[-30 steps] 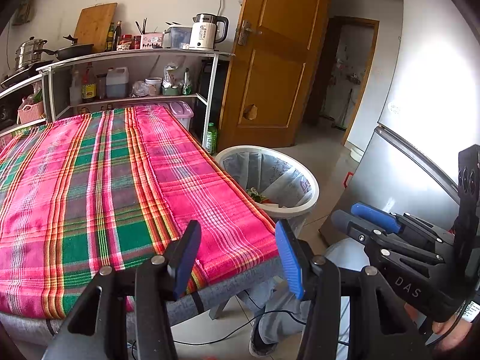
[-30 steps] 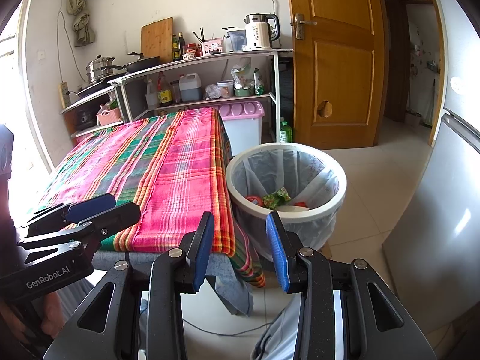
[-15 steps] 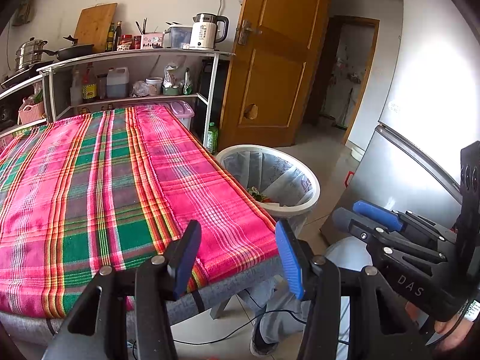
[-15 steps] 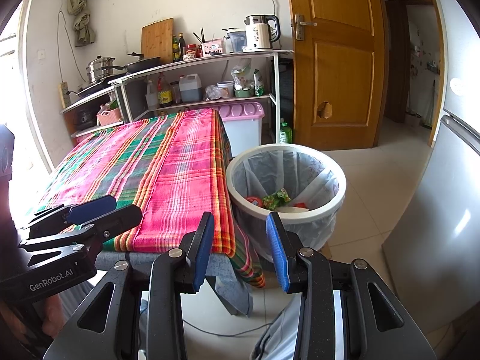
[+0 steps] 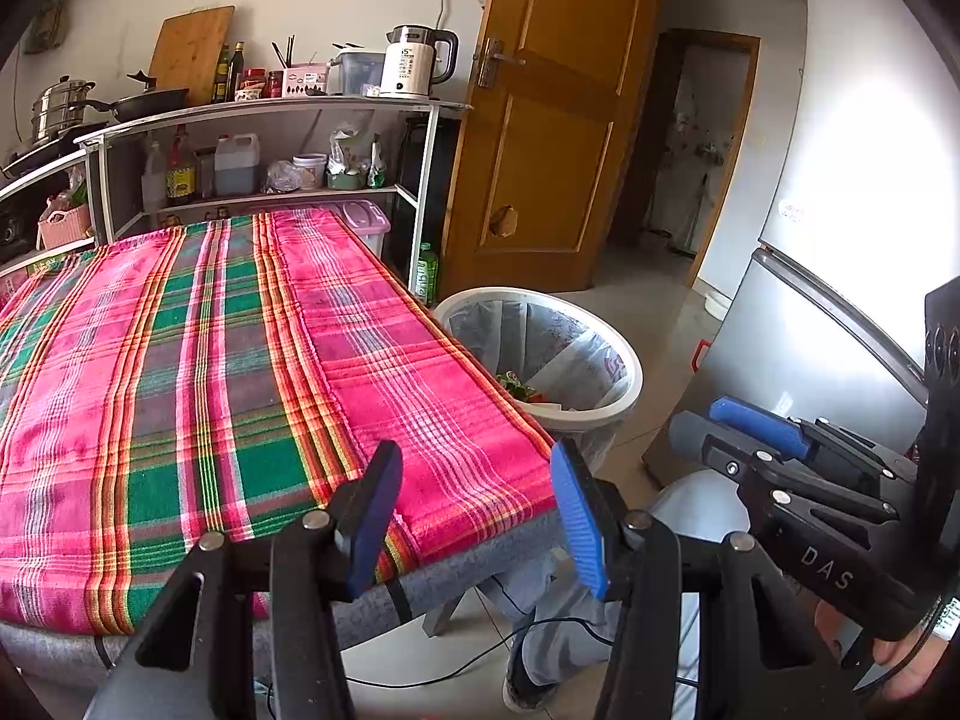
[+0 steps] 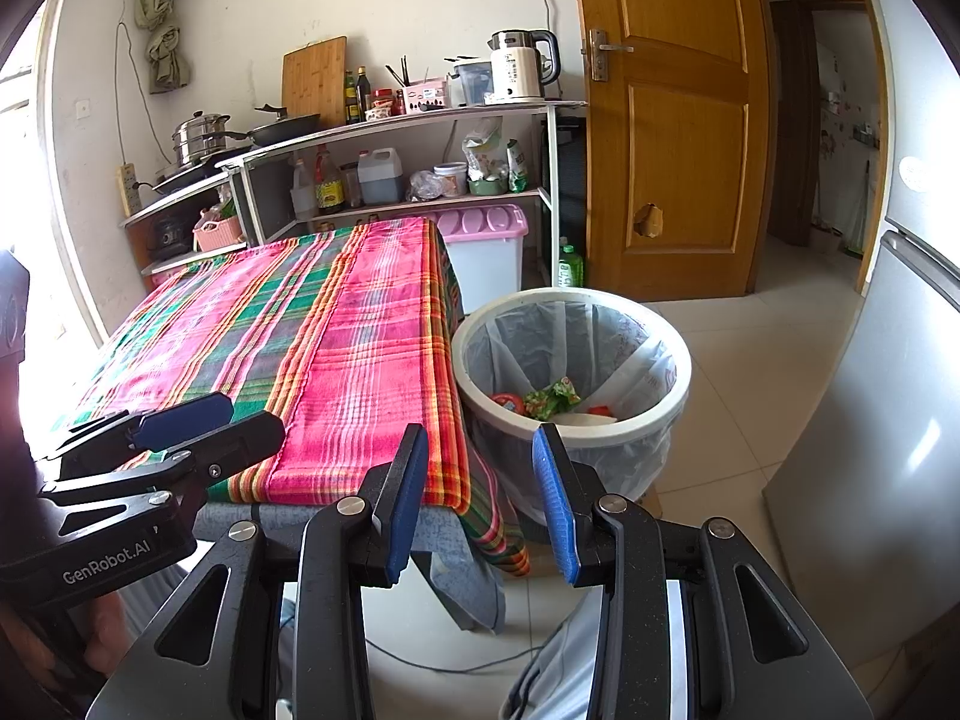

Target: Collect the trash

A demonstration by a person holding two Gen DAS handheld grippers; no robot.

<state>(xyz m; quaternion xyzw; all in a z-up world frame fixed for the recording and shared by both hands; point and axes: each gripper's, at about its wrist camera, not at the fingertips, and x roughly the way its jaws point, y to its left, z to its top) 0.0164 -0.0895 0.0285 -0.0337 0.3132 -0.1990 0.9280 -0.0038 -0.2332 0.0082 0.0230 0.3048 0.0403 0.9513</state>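
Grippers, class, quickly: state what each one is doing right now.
Left gripper: open, nothing between its blue-padded fingers.
Right gripper: open, narrower gap, also holding nothing.

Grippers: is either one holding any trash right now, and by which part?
Nothing is held. The left gripper and right gripper both stand open and empty; trash lies in the bin.
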